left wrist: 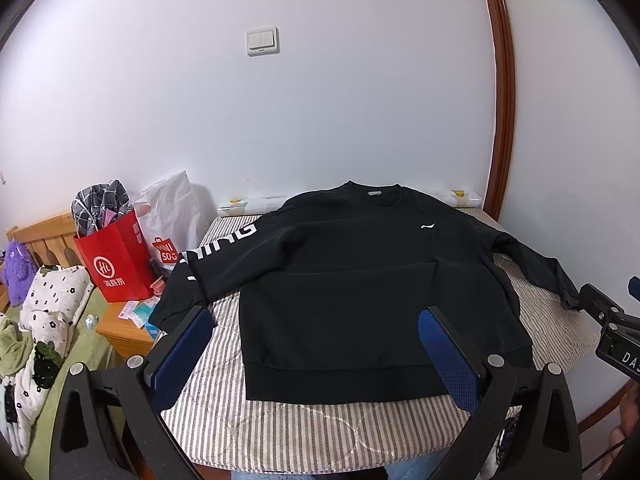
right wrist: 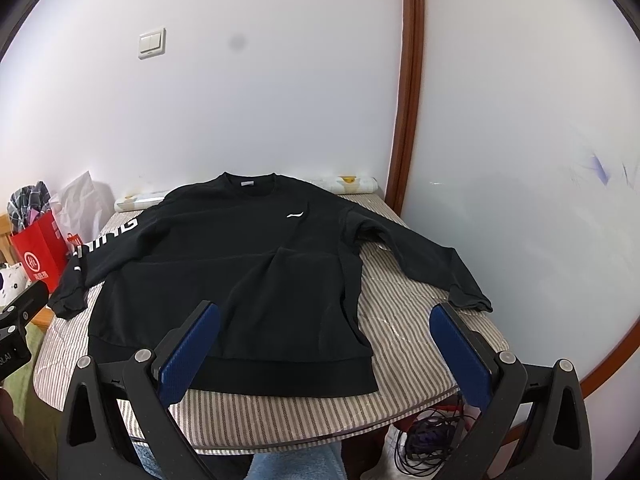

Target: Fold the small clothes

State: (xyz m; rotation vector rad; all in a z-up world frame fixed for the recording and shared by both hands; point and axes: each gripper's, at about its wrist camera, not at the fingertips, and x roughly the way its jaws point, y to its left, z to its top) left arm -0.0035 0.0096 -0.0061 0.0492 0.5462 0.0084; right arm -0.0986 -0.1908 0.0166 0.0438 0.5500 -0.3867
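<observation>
While both blue-padded claws, left claw (left wrist: 316, 344) and right claw (right wrist: 325, 340), gape unladen, a black fleece sweatshirt (right wrist: 240, 264) lies flat on striped ticking (right wrist: 420, 320).

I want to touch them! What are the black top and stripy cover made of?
The black top looks like soft, thick matte cotton knit; it has ribbed edges and gentle creases. The stripy cover seems woven cloth, maybe quilted, with faint stitched lines. Can't be sure.

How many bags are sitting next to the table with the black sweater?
2. A red bag stuffed with cloth stands on the low cabinet left of the table, and a white bag stands right behind it against the wall. More may be hidden behind them.
</observation>
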